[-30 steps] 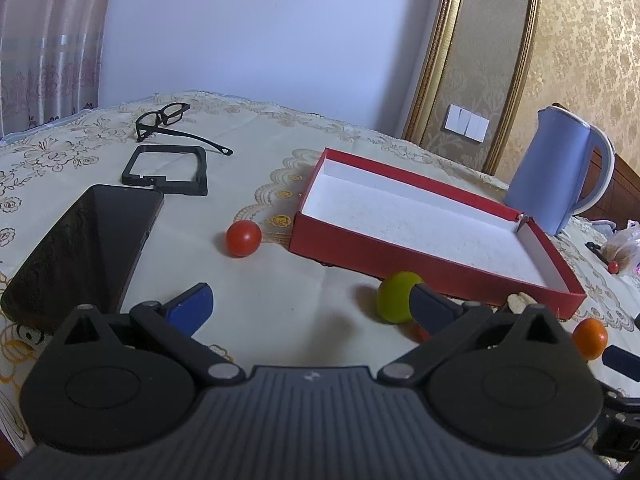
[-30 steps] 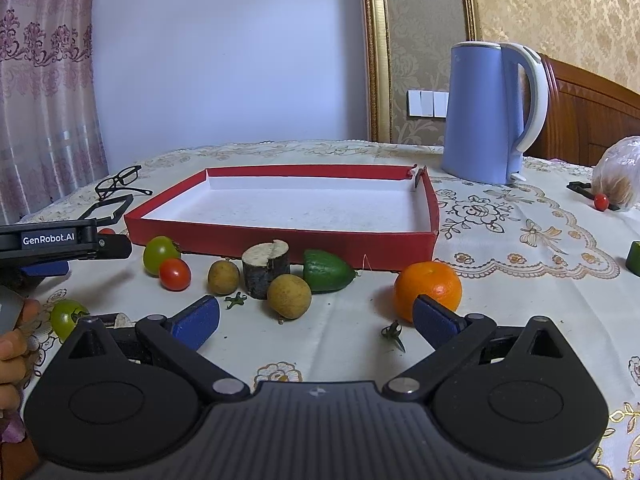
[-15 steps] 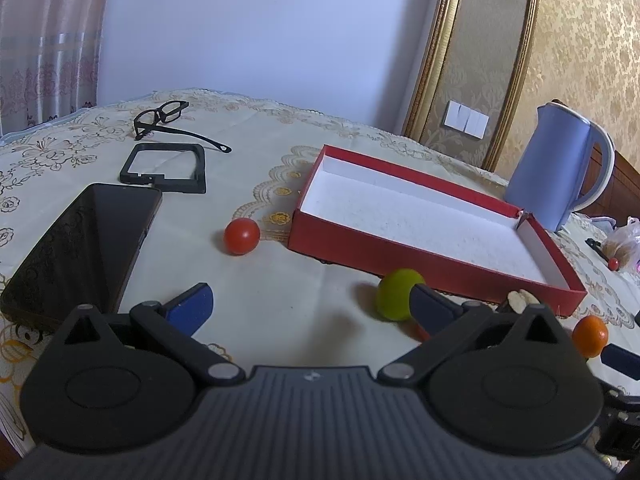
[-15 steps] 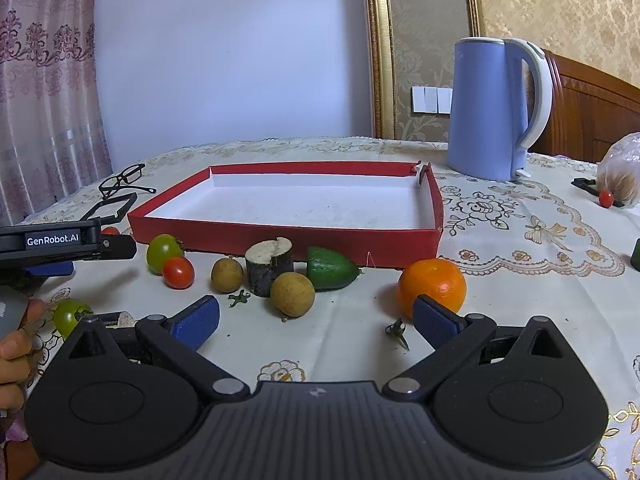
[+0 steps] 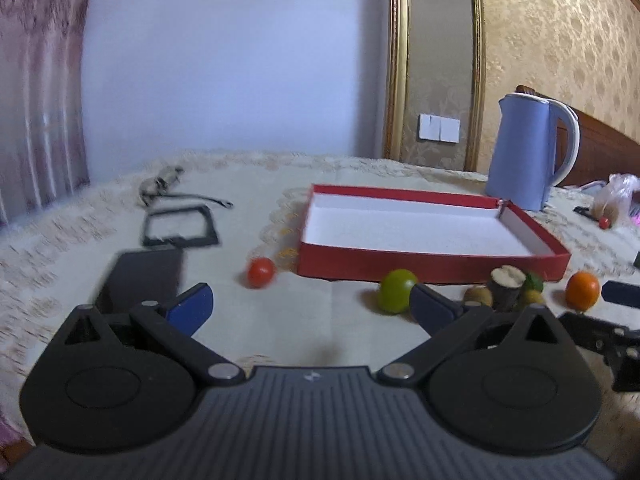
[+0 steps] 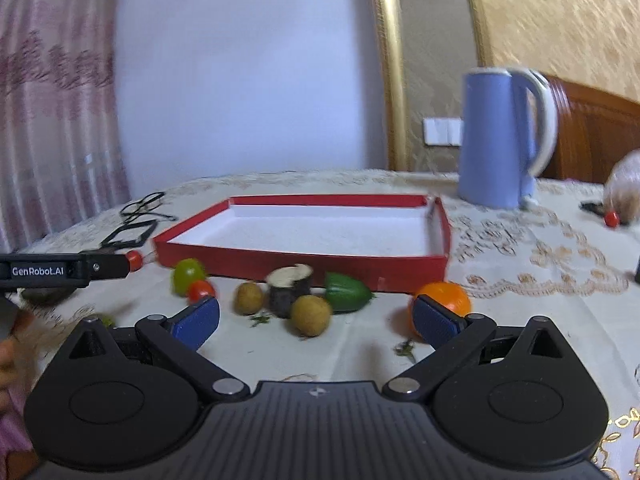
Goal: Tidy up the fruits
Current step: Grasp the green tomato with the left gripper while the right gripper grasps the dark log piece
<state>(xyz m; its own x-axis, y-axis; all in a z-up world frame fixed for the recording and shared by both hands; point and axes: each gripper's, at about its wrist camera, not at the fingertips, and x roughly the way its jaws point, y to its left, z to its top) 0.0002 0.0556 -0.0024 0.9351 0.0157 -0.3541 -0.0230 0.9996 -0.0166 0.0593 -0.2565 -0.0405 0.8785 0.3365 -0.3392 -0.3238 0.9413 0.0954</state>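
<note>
An empty red box with a white inside lies on the tablecloth. In front of it lie a red tomato, a green fruit, a small red tomato, two brown round fruits, a wood stub, a green avocado piece and an orange. My left gripper is open and empty above the cloth, its right finger close to the green fruit. My right gripper is open and empty, just before the fruit row.
A blue kettle stands behind the box at the right. Glasses, a black frame and a dark phone lie left. A plastic bag with a small red fruit sits far right.
Both grippers have moved; the views are blurred. The left view swung right, so more fruits show. The right gripper came closer to the fruit row.
</note>
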